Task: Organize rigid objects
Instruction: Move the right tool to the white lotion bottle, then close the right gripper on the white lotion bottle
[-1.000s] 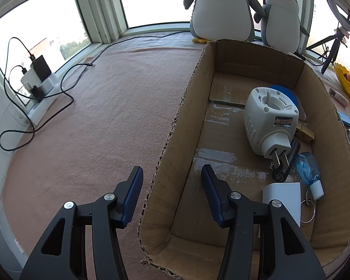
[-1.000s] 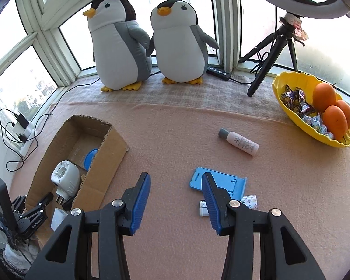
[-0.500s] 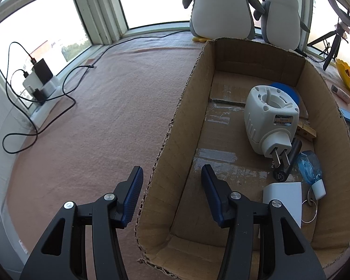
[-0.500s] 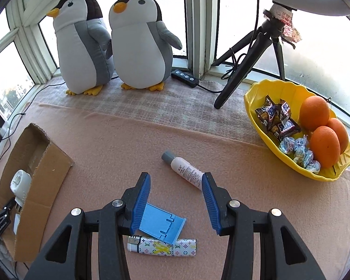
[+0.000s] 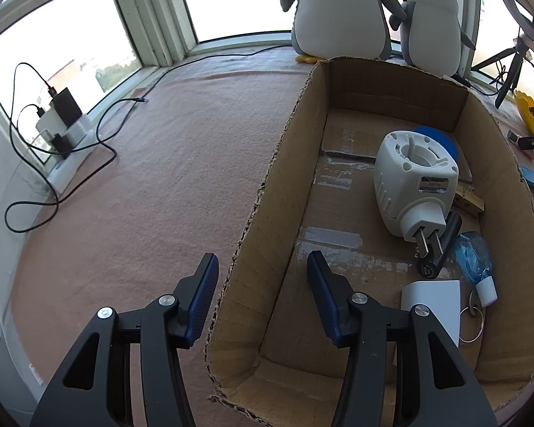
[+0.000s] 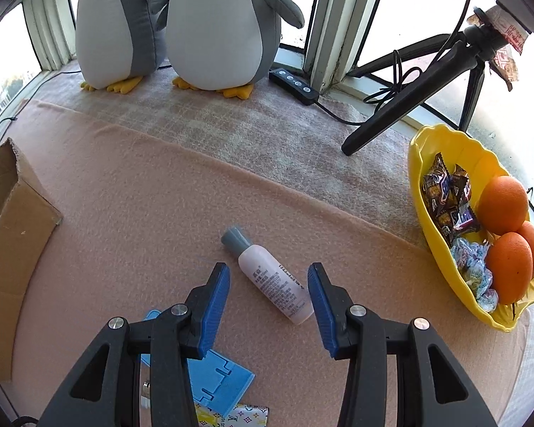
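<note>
Bottle [image 6: 271, 278] with the grey cap lies flat on the pink blanket [image 6: 160, 213], right between your right gripper [image 6: 268, 300] fingers, which are spread apart and not touching it. Your left gripper [image 5: 261, 297] straddles the cardboard box [image 5: 267, 220] wall, fingers apart, gripping nothing.

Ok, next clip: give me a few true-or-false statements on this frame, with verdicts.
1. The bottle lies on its side on the cloth. True.
2. The right gripper is shut on the bottle. False: its jaws are open and do not touch it.
3. The bowl holds oranges and sweets. True.
4. The box is empty. False: a white plug and other small things lie in it.
</note>
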